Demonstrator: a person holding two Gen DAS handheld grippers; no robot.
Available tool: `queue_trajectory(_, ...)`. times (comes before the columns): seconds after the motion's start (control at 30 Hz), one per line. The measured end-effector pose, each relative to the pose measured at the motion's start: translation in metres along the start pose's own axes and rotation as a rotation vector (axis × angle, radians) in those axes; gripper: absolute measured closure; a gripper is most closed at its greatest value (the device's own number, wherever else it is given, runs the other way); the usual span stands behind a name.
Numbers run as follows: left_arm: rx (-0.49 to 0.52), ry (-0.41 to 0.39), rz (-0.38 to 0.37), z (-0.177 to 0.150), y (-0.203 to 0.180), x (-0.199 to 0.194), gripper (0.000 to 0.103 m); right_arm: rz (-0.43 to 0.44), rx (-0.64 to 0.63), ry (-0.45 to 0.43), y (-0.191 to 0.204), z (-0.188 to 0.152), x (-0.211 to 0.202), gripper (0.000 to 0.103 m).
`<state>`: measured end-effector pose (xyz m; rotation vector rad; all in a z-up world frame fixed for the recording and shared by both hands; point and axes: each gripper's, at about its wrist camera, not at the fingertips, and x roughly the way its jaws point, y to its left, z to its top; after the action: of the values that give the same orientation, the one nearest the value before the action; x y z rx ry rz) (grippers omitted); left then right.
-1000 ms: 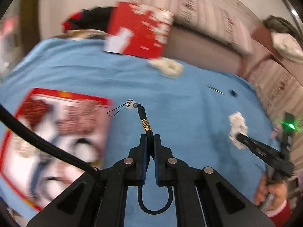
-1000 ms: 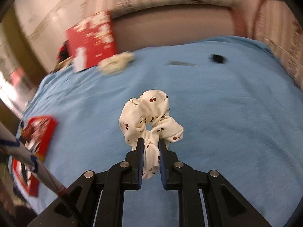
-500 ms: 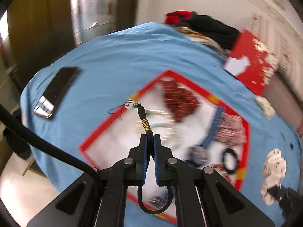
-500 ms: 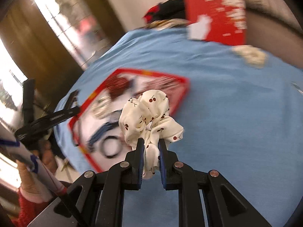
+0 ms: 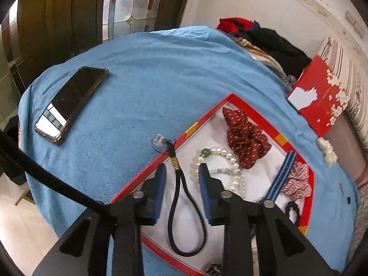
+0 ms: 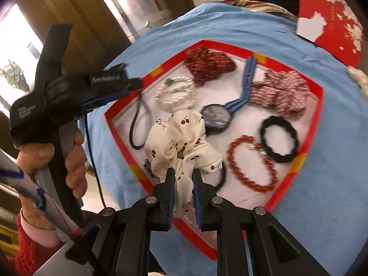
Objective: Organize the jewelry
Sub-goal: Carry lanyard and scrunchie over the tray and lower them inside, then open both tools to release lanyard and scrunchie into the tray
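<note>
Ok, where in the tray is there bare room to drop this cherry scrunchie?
Little room: the tray is crowded. The barest white patch lies at its near corner, between the cherry scrunchie and the red bead bracelet. A smaller patch lies between the pearl bracelet and black cord loop.

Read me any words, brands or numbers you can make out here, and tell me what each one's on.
"GenRobot.ai": white print on the side of the left gripper, right wrist view.
Two more lines of white print on its body: too blurred to read.
Bead on the black cord: dark characters, not legible.
</note>
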<state>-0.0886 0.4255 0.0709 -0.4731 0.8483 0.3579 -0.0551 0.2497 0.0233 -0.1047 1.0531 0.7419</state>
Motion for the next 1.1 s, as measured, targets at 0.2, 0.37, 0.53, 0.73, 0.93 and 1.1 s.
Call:
queue_trajectory(0.2,-0.04,-0.087,-0.021,0.001,0.008,-0.02,0.064,-0.018,0.001,-0.057,0.006,0.024,-0.001,0.087)
queue_trajectory(0.37,-0.082,-0.102,-0.025,0.001,0.013,-0.025,0.06,-0.15,-0.031,-0.095,0.005,0.063,0.015,0.087)
queue_trajectory(0.53,-0.083,-0.091,-0.018,0.002,0.012,-0.021,0.06,-0.243,0.005,-0.053,-0.013,0.09,0.047,0.081)
queue_trajectory(0.73,-0.065,-0.099,-0.006,0.001,0.009,-0.021,0.056,-0.14,0.116,-0.048,-0.032,0.091,0.044,0.058)
queue_trajectory(0.93,-0.066,-0.113,0.007,-0.001,0.006,-0.023,0.049,-0.099,0.154,-0.1,-0.043,0.072,0.005,0.05)
queue_trajectory(1.1,-0.024,-0.131,0.038,-0.004,-0.003,-0.026,0.048,-0.093,0.181,-0.11,-0.057,0.04,-0.02,0.05)
